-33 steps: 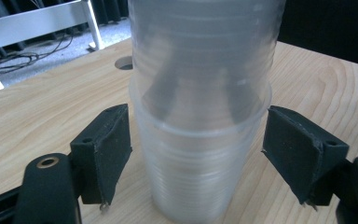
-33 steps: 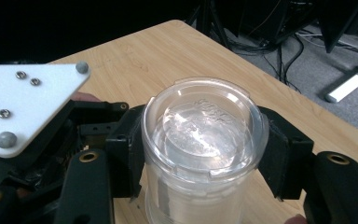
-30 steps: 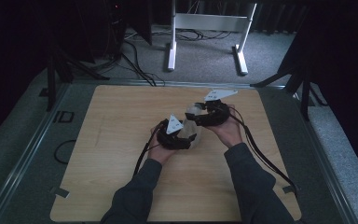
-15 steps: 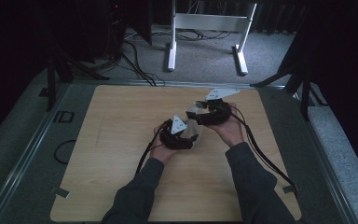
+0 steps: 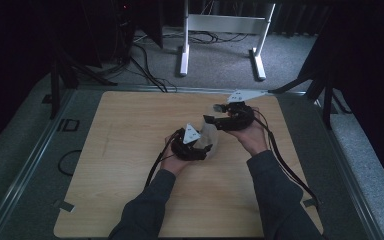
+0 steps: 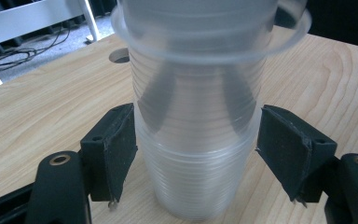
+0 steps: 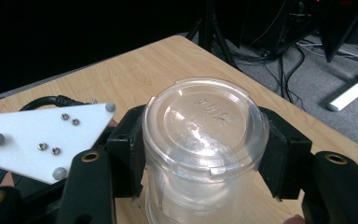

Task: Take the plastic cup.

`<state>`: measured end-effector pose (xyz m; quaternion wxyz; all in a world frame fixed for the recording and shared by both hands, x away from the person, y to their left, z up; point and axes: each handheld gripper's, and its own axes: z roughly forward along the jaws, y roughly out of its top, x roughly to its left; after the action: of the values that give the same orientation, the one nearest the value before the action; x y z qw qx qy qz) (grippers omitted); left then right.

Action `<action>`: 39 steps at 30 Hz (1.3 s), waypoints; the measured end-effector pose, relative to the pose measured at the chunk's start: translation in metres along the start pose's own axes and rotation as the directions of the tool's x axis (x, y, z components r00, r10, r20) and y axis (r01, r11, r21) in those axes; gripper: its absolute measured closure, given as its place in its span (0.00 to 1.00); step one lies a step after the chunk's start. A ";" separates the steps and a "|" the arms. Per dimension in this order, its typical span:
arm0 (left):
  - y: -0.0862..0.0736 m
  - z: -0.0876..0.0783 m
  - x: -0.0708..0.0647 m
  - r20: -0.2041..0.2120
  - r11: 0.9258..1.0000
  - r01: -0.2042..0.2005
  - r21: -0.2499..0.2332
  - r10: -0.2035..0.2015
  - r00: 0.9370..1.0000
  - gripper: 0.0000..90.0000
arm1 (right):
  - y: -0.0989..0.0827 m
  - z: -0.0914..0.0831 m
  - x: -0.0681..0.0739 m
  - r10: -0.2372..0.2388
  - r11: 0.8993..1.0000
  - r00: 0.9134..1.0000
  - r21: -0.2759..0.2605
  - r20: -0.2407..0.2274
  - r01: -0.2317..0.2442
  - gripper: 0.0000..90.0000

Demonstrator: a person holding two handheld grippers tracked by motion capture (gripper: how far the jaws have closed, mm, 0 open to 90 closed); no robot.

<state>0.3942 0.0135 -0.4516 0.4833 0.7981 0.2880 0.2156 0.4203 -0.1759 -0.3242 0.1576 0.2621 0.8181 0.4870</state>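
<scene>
Both hands are in close over the middle of the wooden table (image 5: 130, 165), and everything turns on that stack of clear plastic cups (image 5: 211, 136) held between the two tools. The left gripper (image 5: 206, 149) sits on the person's side of the stack, low against its bottom end. In the left gripper view the cups (image 6: 196, 140) stand right between the black pads, the left-hand pad (image 6: 116, 149) touching the ribbed wall, the other pad (image 6: 286, 149) a sliver off it. Those jaws have just been closing in with the cups between them, and they are not quite clamped yet. The right gripper (image 5: 214, 119) comes at the stack from the far side, toward the white stand (image 5: 220, 30) on the floor behind the table. In the right gripper view the upturned bottom of the outermost cup (image 7: 205, 126) fills the gap, both pads (image 7: 133, 149) pressed flat on its sides, so that one is clamped on the stack. The left tool's grey three-cornered plate (image 7: 42, 135) sits just beside the cups there. The person's right hand (image 5: 252, 137) wraps under its tool at the stack's right, sleeves running back to the near edge.
</scene>
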 end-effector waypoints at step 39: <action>0.000 -0.032 0.005 0.002 1.000 0.022 -0.003 -0.022 1.000 0.35 | 0.032 -0.067 0.011 -0.036 0.998 0.999 -0.052 -0.001 0.036 0.46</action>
<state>0.3782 0.0380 -0.4371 0.4871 0.7944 0.2961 0.2096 0.3855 -0.2048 -0.2637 0.1724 0.2427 0.8098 0.5056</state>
